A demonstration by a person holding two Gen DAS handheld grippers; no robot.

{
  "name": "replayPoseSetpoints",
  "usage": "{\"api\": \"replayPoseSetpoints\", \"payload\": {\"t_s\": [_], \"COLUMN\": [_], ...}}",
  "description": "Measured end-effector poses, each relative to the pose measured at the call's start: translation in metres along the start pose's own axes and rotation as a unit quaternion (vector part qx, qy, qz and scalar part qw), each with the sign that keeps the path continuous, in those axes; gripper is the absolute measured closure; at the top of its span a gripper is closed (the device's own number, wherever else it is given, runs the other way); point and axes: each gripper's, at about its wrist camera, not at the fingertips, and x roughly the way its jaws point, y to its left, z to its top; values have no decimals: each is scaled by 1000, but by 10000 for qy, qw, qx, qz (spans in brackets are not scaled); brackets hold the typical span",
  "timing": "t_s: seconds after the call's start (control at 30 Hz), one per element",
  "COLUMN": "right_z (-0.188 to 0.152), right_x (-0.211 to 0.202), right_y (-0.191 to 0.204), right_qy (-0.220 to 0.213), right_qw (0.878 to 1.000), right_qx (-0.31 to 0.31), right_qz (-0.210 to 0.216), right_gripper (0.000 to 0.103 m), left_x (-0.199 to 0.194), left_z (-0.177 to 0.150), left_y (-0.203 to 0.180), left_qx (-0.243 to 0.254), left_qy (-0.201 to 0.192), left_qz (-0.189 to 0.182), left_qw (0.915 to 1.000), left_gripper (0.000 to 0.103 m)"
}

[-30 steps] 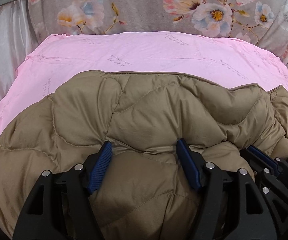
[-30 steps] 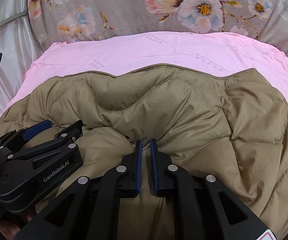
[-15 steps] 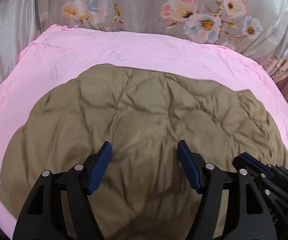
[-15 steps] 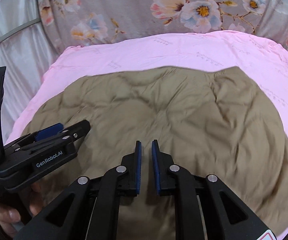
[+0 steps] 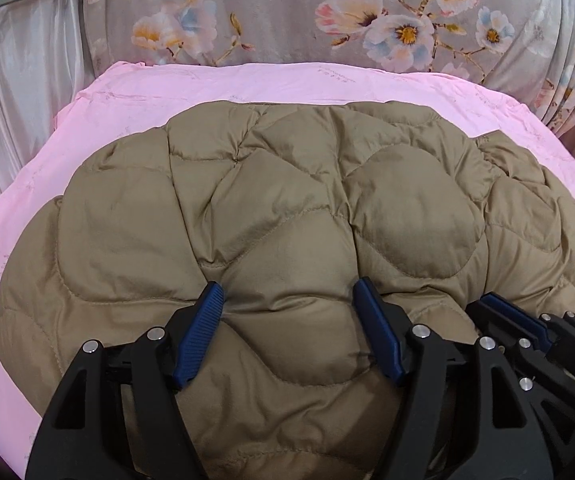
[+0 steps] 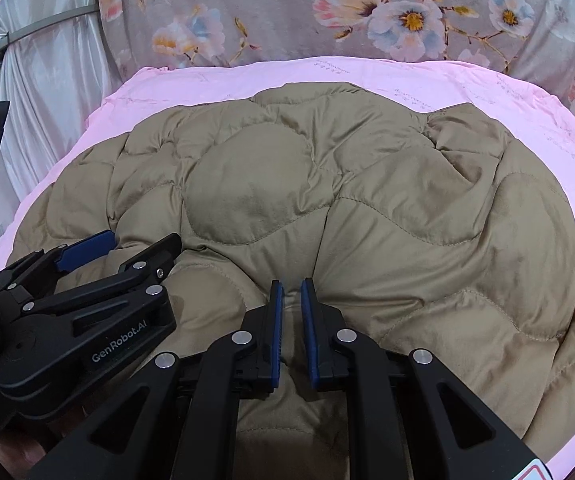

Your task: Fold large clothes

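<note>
A tan quilted puffer jacket (image 5: 287, 200) lies spread over a pink sheet (image 5: 287, 84) and fills the middle of both views. My left gripper (image 5: 289, 288) grips a thick puffed fold at the jacket's near edge; its blue pads stand wide apart and press into the padding. My right gripper (image 6: 291, 282) is nearly closed, pinching a thin ridge of the jacket (image 6: 367, 200), and creases run out from its tips. The two grippers sit side by side: the right gripper (image 5: 481, 304) shows at the lower right of the left wrist view.
A grey floral blanket (image 5: 287, 12) rises behind the pink sheet. Pale silky curtain fabric (image 5: 15, 80) hangs at the left. Bare pink sheet (image 6: 547, 140) rings the jacket at the far and side edges.
The jacket's lifted, bunched upper layer has come down and now lies spread and puffed over the sheet. Both grippers moved together across the bed, keeping their hold.
</note>
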Motion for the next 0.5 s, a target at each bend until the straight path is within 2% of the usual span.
{"api": "replayPoseSetpoints", "payload": {"t_s": [0.13,0.2,0.27,0.37,0.43,0.5], "right_z": [5,6,7,5,1,0], "right_x": [-24,-40,-49,-43,-30,-23], "right_y": [2,12,28,44,49,49], "right_qy": [-23,-108,-106,58,267,336], "right_qw": [9994,9991,9985,9976,9976,9974], "right_qx": [253,158,-24,-150,-140,-48], "right_qz": [244,372,545,673,625,638], "right_gripper": [90,91,91,91,90,90], "left_x": [-25,-45,-67,-80,-76,-66], "left_z": [1,-3,-11,-23,-31,-38], "left_y": [26,47,78,120,154,181], "left_qx": [-350,-619,-972,-1453,-2026,-2687], "left_qy": [15,-19,-103,-117,25,168], "left_qz": [-415,-468,-490,-319,-318,-465], "left_qw": [9985,9970,9940,9888,9787,9619], "left_gripper": [36,32,21,10,10,10]}}
